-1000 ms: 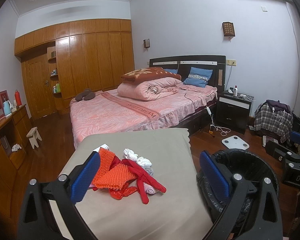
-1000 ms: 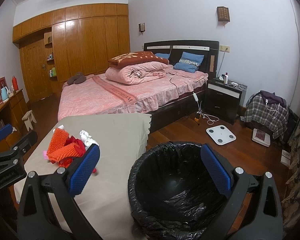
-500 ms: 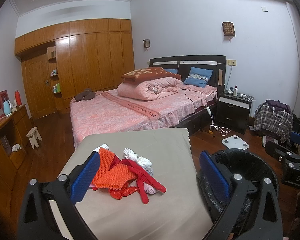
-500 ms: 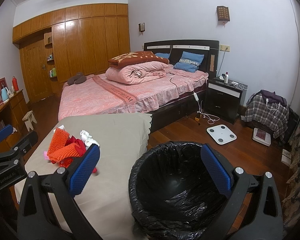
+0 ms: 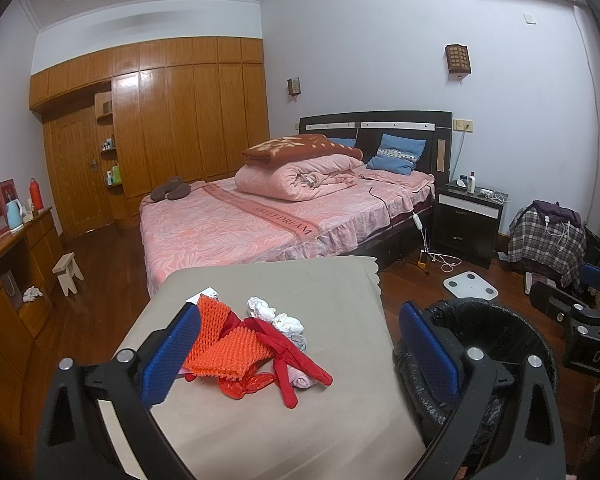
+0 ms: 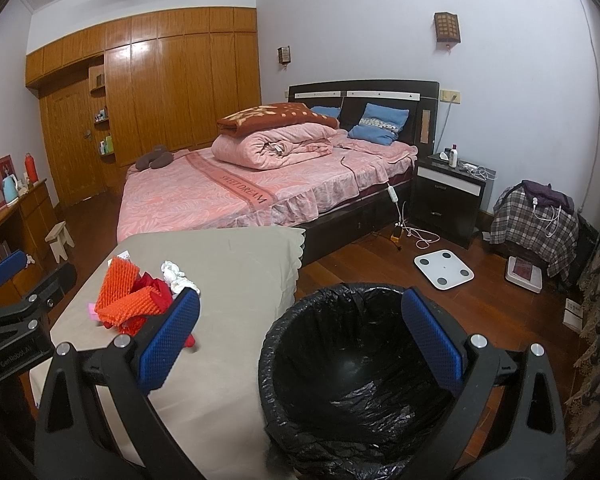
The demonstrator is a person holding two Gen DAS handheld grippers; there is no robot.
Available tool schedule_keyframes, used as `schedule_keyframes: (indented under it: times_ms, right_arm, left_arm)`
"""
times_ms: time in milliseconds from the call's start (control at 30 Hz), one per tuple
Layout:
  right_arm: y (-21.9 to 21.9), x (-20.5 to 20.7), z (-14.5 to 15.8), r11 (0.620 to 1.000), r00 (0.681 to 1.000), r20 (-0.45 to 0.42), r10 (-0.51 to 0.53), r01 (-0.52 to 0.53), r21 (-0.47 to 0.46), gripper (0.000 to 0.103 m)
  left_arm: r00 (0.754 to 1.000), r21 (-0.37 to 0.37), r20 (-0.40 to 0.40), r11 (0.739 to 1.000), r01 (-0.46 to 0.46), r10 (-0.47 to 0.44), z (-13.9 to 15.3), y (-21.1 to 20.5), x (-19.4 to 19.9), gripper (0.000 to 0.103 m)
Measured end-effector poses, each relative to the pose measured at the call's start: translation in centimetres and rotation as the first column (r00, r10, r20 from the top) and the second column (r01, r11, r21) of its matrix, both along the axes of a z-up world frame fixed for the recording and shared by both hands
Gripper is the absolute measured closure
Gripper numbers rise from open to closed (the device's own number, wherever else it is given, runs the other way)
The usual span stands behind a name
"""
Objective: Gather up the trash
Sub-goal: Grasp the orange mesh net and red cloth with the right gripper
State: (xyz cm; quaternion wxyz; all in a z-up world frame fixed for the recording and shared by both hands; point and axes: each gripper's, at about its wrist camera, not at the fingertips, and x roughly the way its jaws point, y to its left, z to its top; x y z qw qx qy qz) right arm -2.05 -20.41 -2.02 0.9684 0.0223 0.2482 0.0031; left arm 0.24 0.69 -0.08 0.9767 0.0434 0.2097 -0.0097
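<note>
A pile of trash lies on a beige-covered table (image 5: pixel 320 420): orange foam netting (image 5: pixel 228 344), red plastic scraps (image 5: pixel 292 356), white crumpled paper (image 5: pixel 262 306) and a pink piece. The pile also shows in the right wrist view (image 6: pixel 132 300). A bin lined with a black bag (image 6: pixel 364 376) stands on the floor right of the table; it also shows in the left wrist view (image 5: pixel 496 328). My left gripper (image 5: pixel 300 344) is open and empty, hovering just short of the pile. My right gripper (image 6: pixel 300 332) is open and empty above the bin's near rim.
A bed with pink covers (image 5: pixel 276 216) stands behind the table. A black nightstand (image 5: pixel 468 220), a white scale (image 5: pixel 470 286) and cables lie on the wood floor at right. A wooden dresser (image 5: pixel 8 280) and small stool (image 5: pixel 68 270) are at left.
</note>
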Motion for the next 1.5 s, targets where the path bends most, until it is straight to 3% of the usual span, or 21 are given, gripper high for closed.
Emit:
schedule_keyframes:
  times_ms: [467, 700, 1367, 1500]
  right_arm:
    - [0.8, 0.8, 0.4, 1.0, 1.0, 0.001, 0.017, -0.017, 0.001, 0.005]
    - [1.2, 1.9, -0.5, 0.999, 0.999, -0.006, 0.039, -0.039, 0.005, 0.005]
    - [10.3, 12.5, -10.3, 0.981, 0.975, -0.106, 0.194, -0.193, 0.024, 0.005]
    - [12.6, 15.0, -11.8, 0.97, 0.962, -0.129, 0.242, -0.24, 0.035, 0.011]
  left_arm:
    - [1.0, -0.003, -0.002, 1.0, -0.001, 0.001, 0.1, 0.4, -0.2, 0.006]
    - [1.0, -0.01, -0.009, 1.0, -0.023, 0.023, -1.5, 1.2, 0.8, 0.006]
    - [0.975, 0.018, -0.087, 0.979, -0.203, 0.204, -10.3, 10.9, 6.5, 0.006]
    - [0.968, 0.013, -0.108, 0.974, -0.227, 0.227, -11.6, 12.5, 7.7, 0.008]
